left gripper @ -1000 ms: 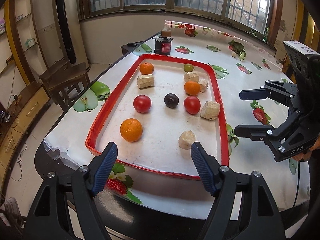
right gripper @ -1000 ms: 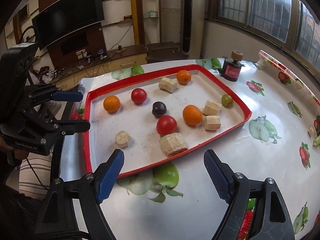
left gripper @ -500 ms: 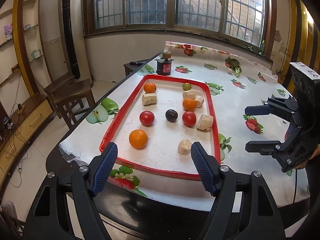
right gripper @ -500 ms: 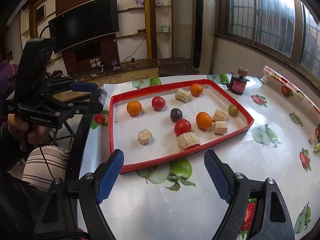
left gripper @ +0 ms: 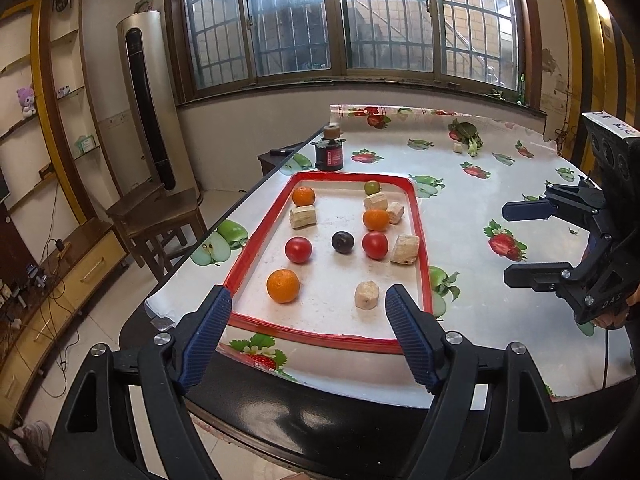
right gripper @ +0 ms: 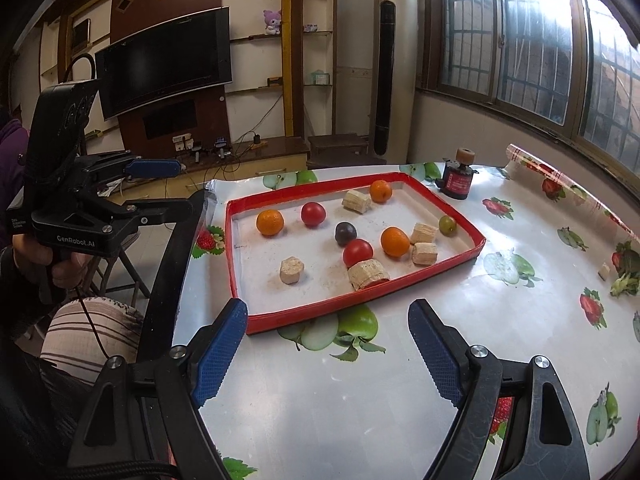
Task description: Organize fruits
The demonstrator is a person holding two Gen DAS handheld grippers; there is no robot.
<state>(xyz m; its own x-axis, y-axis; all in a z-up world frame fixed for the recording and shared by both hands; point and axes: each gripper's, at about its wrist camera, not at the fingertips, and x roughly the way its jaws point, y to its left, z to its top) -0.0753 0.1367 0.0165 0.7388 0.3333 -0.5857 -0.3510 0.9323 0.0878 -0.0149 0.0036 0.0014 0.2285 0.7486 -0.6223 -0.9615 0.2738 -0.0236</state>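
Left wrist view: I am looking along my left gripper (left gripper: 308,316), which is hanging released and holding nothing, just short of the near rim of the shallow red-rimmed white tray (left gripper: 256,240).
Right wrist view: my right gripper (right gripper: 328,336) is hovering over the fruit-print plastic tablecloth (right gripper: 520,320) beside the tray, fingers spread wide, nothing between them.
Fruit: three round oranges are sitting in the tray, one near me (left gripper: 283,286), one at the far corner (left gripper: 303,196), one mid-right (left gripper: 375,219). Two red tomatoes (left gripper: 298,249) (left gripper: 375,245) are flanking a dark purple plum (left gripper: 343,242). A small green fruit (left gripper: 372,187) is lying by the far rim.
Other pieces: five pale beige chunky blocks are lying scattered among the fruit, the nearest (left gripper: 366,296) just ahead of my left fingers, another (left gripper: 405,249) touching the right tomato.
Layout: kinds are lying mixed, not grouped; whether sorting is under way I cannot tell.
Outside the tray: a small dark jar with a red label and cork stopper (left gripper: 329,153) is standing beyond the far rim.
Risk, rolling: round fruit pinched off-centre could be squirting out and rolling across the tray, knocking neighbours.
Risk, crowding: reaching for the right tomato could be dragging the block touching it.
Risk, squeezing: I judge the tomatoes soft; a hard clench could be bruising them.
Risk, rim: a low approach could be catching the tray edge and shifting everything.
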